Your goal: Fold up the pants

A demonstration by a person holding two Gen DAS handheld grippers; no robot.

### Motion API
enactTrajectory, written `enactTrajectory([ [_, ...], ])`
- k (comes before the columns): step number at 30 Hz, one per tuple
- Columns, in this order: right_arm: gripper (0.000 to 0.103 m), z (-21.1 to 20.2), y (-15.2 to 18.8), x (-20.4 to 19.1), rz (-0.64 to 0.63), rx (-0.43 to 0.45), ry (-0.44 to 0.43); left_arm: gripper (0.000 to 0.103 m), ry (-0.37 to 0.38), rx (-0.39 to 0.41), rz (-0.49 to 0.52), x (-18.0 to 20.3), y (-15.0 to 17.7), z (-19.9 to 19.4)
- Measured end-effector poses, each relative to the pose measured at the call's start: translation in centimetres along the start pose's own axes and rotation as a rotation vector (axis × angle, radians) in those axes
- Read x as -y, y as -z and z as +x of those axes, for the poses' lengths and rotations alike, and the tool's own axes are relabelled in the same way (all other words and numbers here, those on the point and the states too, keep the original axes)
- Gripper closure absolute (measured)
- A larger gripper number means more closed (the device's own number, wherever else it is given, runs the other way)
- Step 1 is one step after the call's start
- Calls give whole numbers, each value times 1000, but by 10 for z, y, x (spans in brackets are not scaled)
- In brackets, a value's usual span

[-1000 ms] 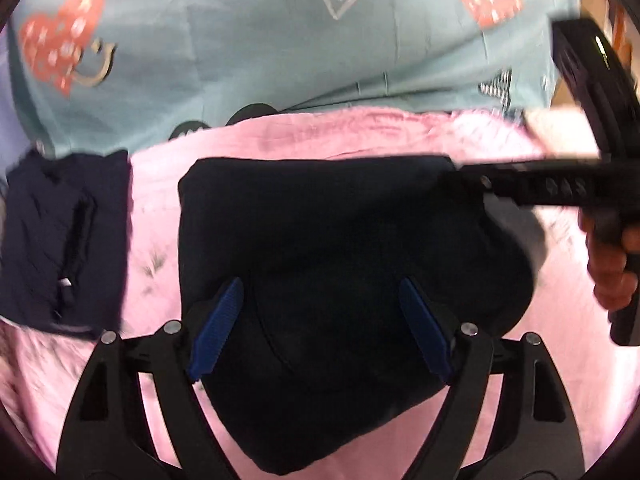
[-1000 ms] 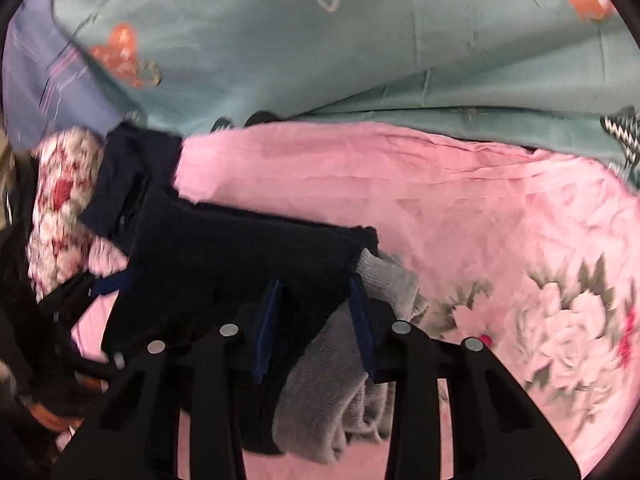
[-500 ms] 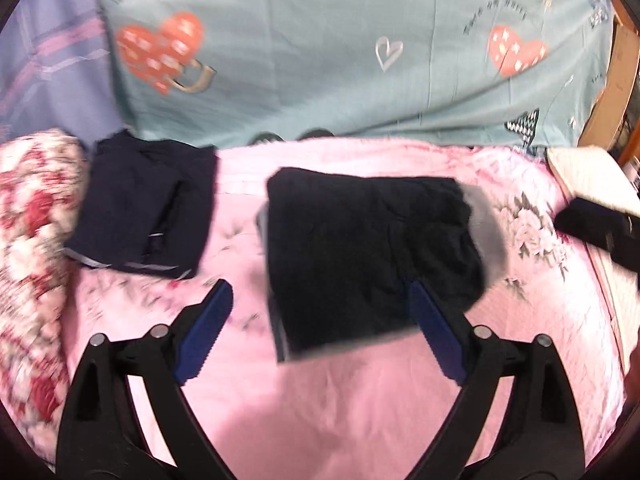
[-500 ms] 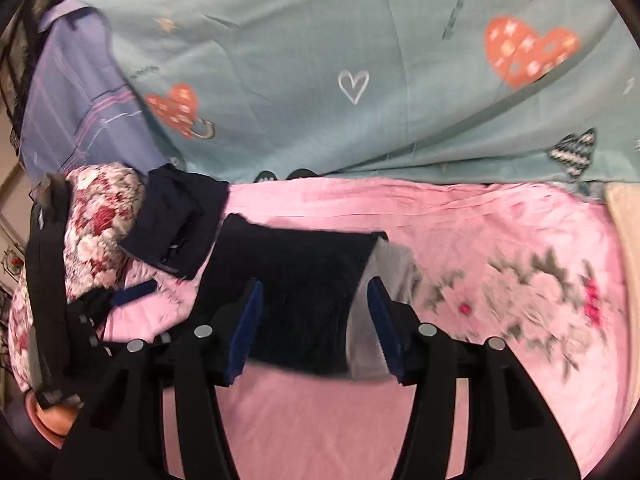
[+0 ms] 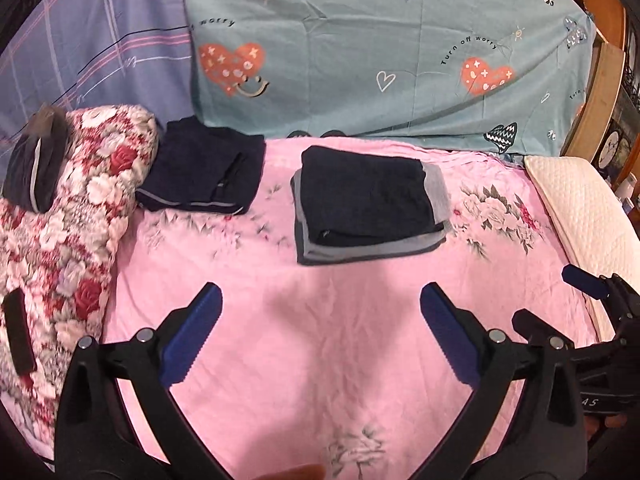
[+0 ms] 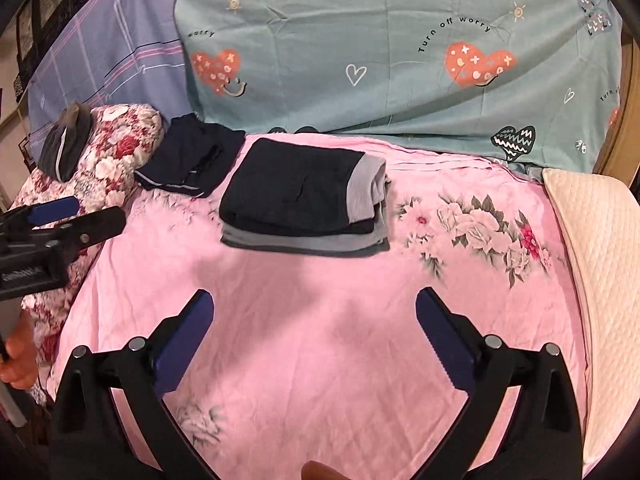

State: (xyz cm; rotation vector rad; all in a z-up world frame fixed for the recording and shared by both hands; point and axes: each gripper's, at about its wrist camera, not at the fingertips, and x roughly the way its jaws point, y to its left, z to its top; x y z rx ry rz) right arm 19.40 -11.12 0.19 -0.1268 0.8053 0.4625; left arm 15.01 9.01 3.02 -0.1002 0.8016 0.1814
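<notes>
Navy and grey, the folded pants [image 5: 366, 206] are lying flat on the pink floral sheet [image 5: 320, 360] as a squared stack, well ahead of both grippers and touched by neither. From the left gripper [image 5: 320, 332] they are sitting straight ahead, slightly toward its right finger, with a wide band of bare sheet lying between the blue pads [image 5: 192, 336] and the stack's near edge. From the right gripper [image 6: 312, 332] the same stack [image 6: 304, 208] is lying ahead and a little toward its left finger, again well apart from the blue pads [image 6: 440, 336].

Both grippers are hanging above the sheet with their 2 fingers spread wide and nothing between them. Each one is showing at the edge of the other's view: the right gripper at the far right of the left wrist view, the left gripper at the far left of the right wrist view.

Ahead and to the left of the pants, a second folded dark garment [image 5: 204, 176] is resting beside a red-and-white floral quilt [image 5: 68, 216]. Beyond the pants, a teal cloth printed with hearts [image 5: 380, 48] is hanging as a backdrop, and a cream quilted pad [image 6: 596, 264] is running along the right side.
</notes>
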Motion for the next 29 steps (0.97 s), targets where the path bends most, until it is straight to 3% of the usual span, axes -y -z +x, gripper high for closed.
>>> enactTrajectory([
  [11,2,-19,14,-7,0,2,2,2,-19,-8,58,11,20,-19],
  [19,2,-24,16,-4,0,7,16,2,13,-10,73,20,21,-20],
  [29,2,-19,17,3,27,-7,13,2,-15,3,83,21,19,-19],
])
